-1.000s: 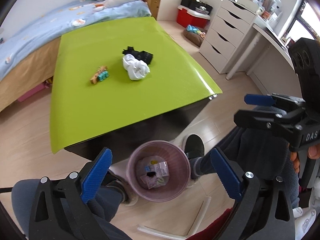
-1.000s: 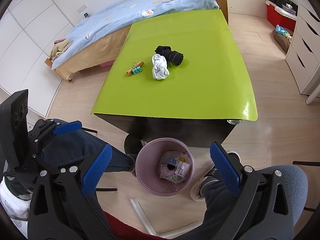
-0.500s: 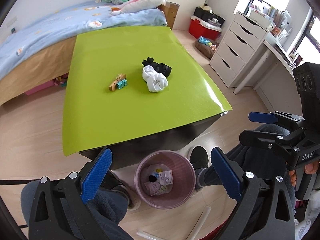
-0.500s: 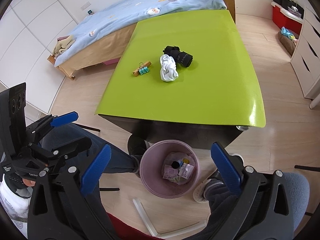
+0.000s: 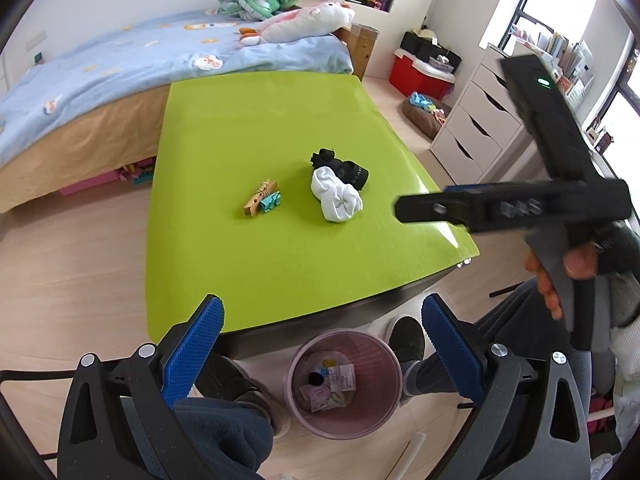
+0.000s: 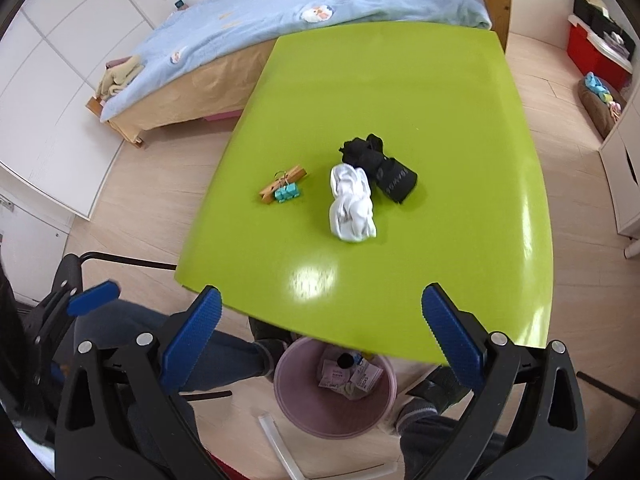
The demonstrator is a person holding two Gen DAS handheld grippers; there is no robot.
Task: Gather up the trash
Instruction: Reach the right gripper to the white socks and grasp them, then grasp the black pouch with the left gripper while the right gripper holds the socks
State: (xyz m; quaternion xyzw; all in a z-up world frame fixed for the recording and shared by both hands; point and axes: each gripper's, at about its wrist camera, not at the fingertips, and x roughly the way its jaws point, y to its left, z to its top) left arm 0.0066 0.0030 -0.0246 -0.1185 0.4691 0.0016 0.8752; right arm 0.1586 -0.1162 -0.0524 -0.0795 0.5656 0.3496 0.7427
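Both hand-held grippers have risen from over the bin (image 5: 344, 384) toward the counter (image 5: 256, 264); left (image 5: 320, 344) and right (image 6: 320, 332) gape wide, empty. Trash lies binned; socks (image 6: 352, 208) and clips (image 6: 282, 190) remain.

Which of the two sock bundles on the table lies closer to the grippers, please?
The white bundle; the black bundle lies behind it, farther up the table.

Lighting: bright, even daylight from the window (image 5: 616, 64) on the right. Glare: white patch on the glossy green table (image 6: 312, 280). Shadows: soft, faint. Blur: the right gripper (image 5: 420, 208) smeared in the left view. Distortion: strong fisheye bowing, black vignetted corners.
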